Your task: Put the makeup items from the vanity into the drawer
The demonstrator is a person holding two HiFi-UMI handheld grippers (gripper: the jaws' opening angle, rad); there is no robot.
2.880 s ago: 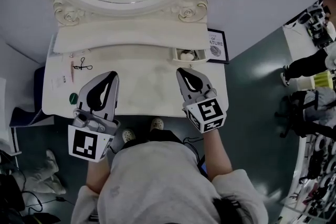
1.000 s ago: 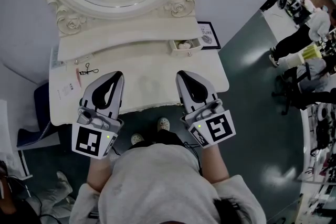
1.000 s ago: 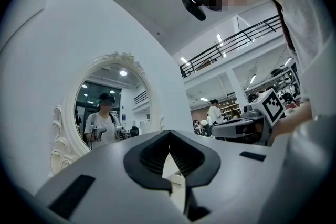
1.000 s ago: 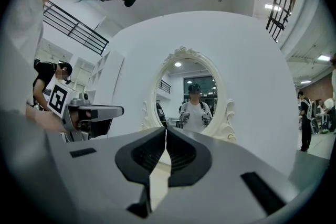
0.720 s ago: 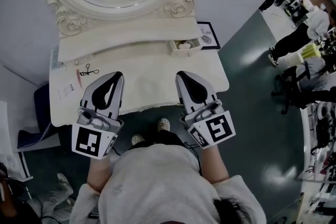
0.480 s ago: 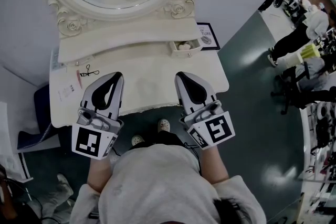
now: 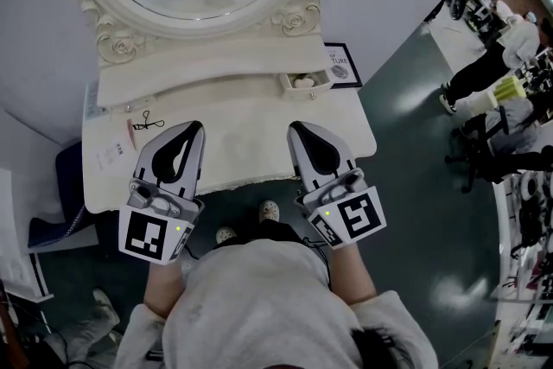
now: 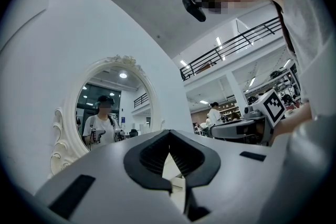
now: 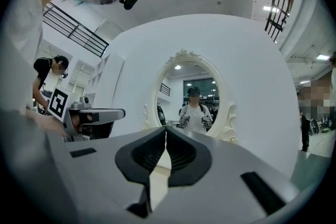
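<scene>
Cream vanity (image 7: 246,134) has its little drawer (image 7: 304,92) open back right, something pale inside, while an eyelash curler (image 7: 149,122) and a reddish stick (image 7: 131,133) lie far left. Left gripper (image 7: 193,126) and right gripper (image 7: 295,128) hover pinched closed, empty, so I'd guess left opens for the curler next. Middle's bare; those 2 hug the back shelf (image 7: 207,79).

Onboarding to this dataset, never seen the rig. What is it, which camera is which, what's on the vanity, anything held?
No robot: a person holds a two-jaw gripper in each hand. One camera looks down from the head; the other two ride on the grippers, along the jaws. The left gripper and the right gripper are shut, empty, over the front edge of the vanity. At its left lie an eyelash curler and a reddish stick; at right a drawer stands open.
</scene>
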